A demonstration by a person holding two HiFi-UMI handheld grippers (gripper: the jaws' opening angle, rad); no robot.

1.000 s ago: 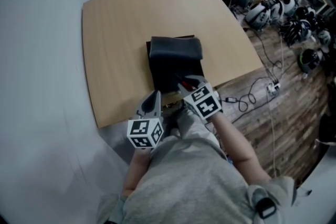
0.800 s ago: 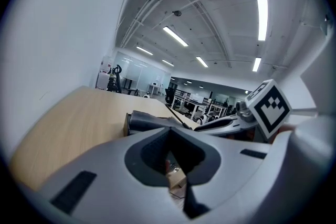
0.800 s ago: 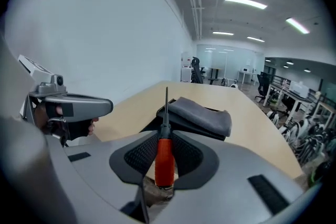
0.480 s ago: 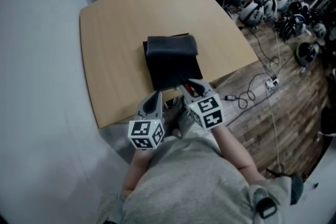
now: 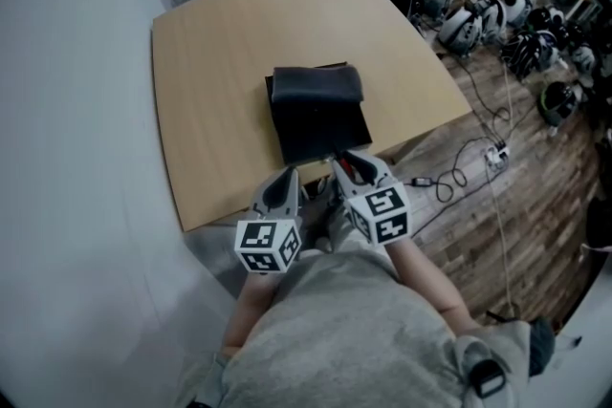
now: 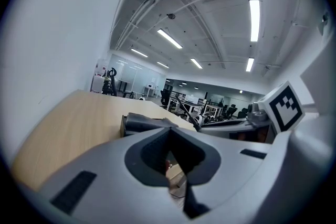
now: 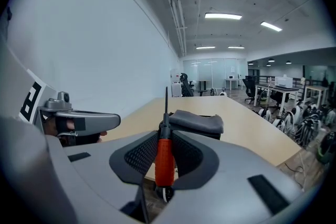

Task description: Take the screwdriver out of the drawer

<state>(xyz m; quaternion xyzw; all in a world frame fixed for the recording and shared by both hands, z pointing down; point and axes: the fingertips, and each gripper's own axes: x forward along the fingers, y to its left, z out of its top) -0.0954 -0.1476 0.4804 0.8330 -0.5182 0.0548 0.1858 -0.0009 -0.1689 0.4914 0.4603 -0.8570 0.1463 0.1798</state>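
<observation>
A black box (image 5: 316, 84) sat on the wooden table (image 5: 215, 53). Its drawer (image 5: 320, 131) was pulled out toward us. The inside of the drawer looked dark, and we could not make out anything lying in it.

The screwdriver (image 7: 164, 159) was out of the drawer, just past its near end and above the table edge. The right gripper (image 7: 165, 139) was clamped on its red handle. The thin shaft stood up beyond the pads and pointed back toward the box. From the head view, a bit of the red handle (image 5: 353, 169) showed between the jaws of the right gripper (image 5: 351, 165), close to the drawer's front.

The left gripper (image 5: 282, 186) hung beside the drawer's near left corner, off the table edge and level with the right one. In its own view the left gripper (image 6: 170, 161) had its jaws together. Only a slit showed between them, and nothing was in it.

A second before, the right gripper's tips had been over the drawer's near end. By now they had drawn back toward us and clear of the drawer, and the gripper had rolled a little. The left gripper had barely shifted. The drawer was as far out as before, and the box had not moved.
</observation>
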